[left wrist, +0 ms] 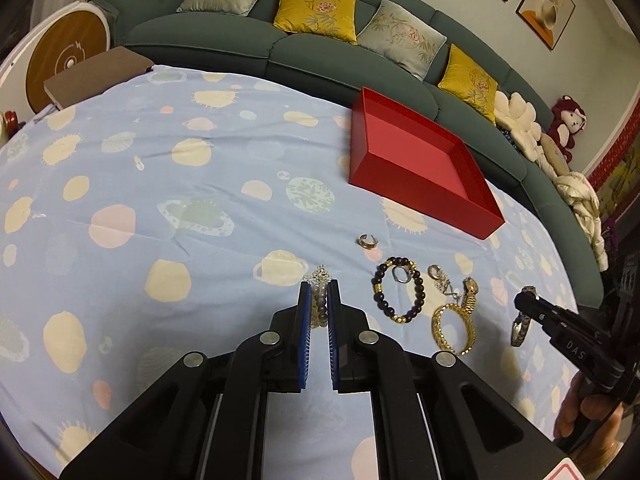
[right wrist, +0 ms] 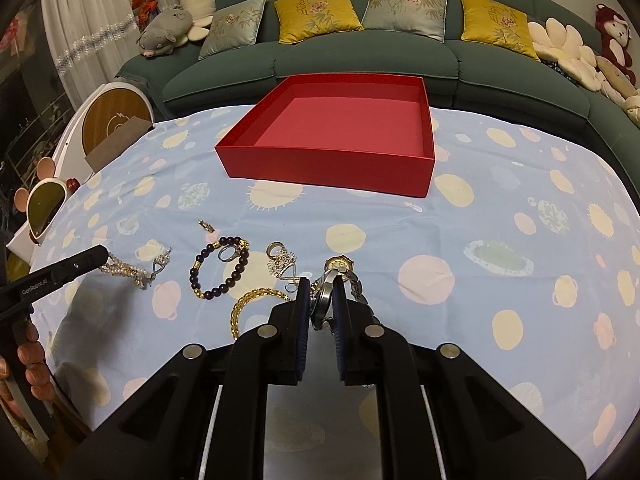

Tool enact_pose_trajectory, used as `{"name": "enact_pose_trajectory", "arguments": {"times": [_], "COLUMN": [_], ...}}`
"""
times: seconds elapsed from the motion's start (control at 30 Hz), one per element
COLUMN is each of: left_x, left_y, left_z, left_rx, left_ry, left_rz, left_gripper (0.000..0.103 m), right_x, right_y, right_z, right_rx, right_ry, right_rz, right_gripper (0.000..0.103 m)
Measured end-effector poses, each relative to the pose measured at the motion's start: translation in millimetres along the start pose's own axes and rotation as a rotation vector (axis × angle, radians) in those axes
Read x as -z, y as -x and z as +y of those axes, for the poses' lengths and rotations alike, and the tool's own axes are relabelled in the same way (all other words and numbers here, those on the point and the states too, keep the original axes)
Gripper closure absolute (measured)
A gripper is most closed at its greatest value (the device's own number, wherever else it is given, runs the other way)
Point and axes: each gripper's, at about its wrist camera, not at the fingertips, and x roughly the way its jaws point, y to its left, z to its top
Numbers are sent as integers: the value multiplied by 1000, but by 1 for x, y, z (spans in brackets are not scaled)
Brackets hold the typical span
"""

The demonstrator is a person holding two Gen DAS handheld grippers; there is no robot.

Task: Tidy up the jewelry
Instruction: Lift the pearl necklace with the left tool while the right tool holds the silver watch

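**Both grippers loaded, box still bare**

Left wrist view: the left gripper [left wrist: 319,294] is clamped on a pearl bracelet [left wrist: 319,304], pale grey beads pinched between the blue pads with a sparkly charm poking out past the tips. The right gripper [right wrist: 321,296] is clamped on a steel watch [right wrist: 325,300], its case on edge between the pads and the link strap trailing off to the side.

The red box [right wrist: 332,164] sits on the worktop [right wrist: 500,240] beyond all the jewelry, open and with nothing in it. Both pieces look barely clear of the cloth, so the step in hand reads as lift and carry. To do it well, raise each piece straight up until the dangling ends hang free — the bracelet's charm and the watch strap could otherwise drag across neighbours. Bring one gripper at a time over the near wall of the box, lower inside, then release low so nothing bounces out.

Left behind, on the near side of the box: a dark bead bracelet [right wrist: 220,268] with gold spacers and a silver ring [right wrist: 228,253] lying inside its loop, a gold chain bracelet [right wrist: 250,306] nearest the camera, a gold watch [right wrist: 339,265] just beyond the right gripper, a sparkly silver brooch [right wrist: 282,264], and a small gold ring [right wrist: 207,225] closest to the box.
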Motion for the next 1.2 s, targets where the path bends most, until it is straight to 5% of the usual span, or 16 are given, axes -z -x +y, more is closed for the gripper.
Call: {"name": "enact_pose_trajectory", "arguments": {"times": [0.1, 0.5, 0.7, 1.0, 1.1, 1.2], "left_x": [6, 26, 21, 20, 28, 36], "left_y": [-8, 1, 21, 26, 0, -2], "left_z": [-1, -5, -9, -13, -14, -12], "left_rx": [-47, 35, 94, 119, 7, 46], "left_ry": [-37, -62, -68, -82, -129, -116], "left_rz": [33, 87, -9, -19, 85, 115], "left_gripper": [98, 101, 100, 100, 101, 101], "right_x": [2, 4, 3, 3, 4, 4], "right_y": [-1, -4, -7, -4, -5, -5], "right_z": [-2, -1, 2, 6, 6, 5], "right_rx": [6, 4, 0, -5, -4, -2], "right_ry": [0, 9, 11, 15, 17, 18], "right_rz": [7, 12, 18, 11, 16, 15], "right_gripper": [93, 93, 93, 93, 93, 93]}}
